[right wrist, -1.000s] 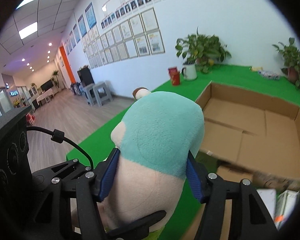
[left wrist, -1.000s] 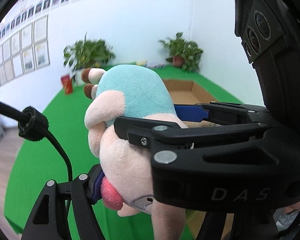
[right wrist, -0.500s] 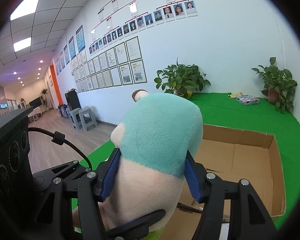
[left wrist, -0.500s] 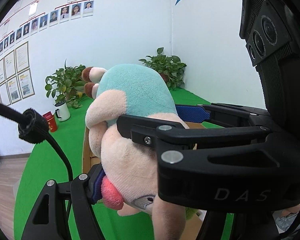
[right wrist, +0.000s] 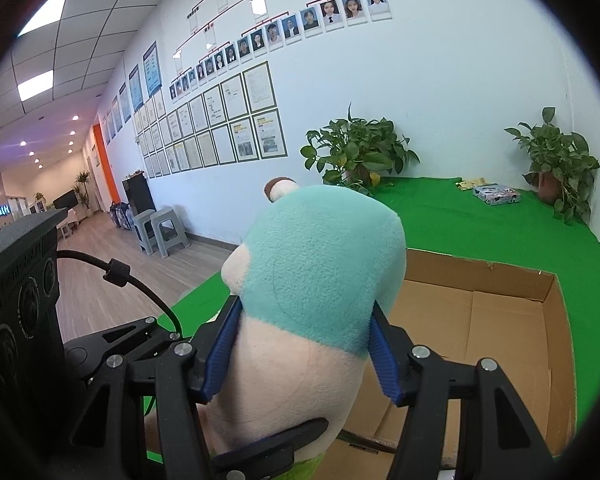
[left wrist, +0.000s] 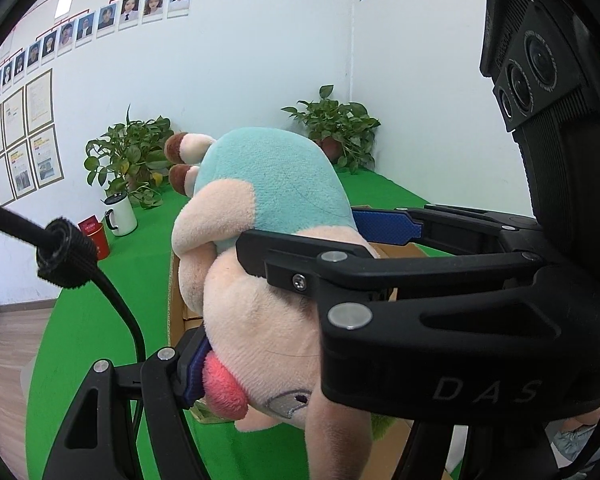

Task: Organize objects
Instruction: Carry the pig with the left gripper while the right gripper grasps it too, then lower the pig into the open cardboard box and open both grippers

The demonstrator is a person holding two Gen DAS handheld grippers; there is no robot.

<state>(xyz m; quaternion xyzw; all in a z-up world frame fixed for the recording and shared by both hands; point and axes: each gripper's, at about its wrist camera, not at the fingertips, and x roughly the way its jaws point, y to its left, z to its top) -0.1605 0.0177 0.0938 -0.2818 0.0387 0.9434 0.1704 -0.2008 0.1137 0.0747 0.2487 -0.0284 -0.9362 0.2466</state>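
Since the earlier frames we have carried the plush toy (right wrist: 320, 280) up and across the green tabletop (right wrist: 480, 220): the cardboard box (right wrist: 500, 320), seen off to the right a second ago, now lies straight ahead and just below the toy in the right wrist view. Nearest us, the right gripper (right wrist: 304, 352) clamps the toy's soft body between its blue pads, the fabric bulging around them. The left gripper (left wrist: 276, 292) grips the same toy across its pink face and teal back, its fingers (left wrist: 384, 224) also pressed into the plush. So both hold one thing, lifted clear of the tabletop. Beyond it the box stands open and looks empty where we can see inside. Farther off, the potted plants (right wrist: 356, 152) and the white mug (left wrist: 120, 216) sit by the wall. We judge the toy is nearly over the box, with lowering and release to come.
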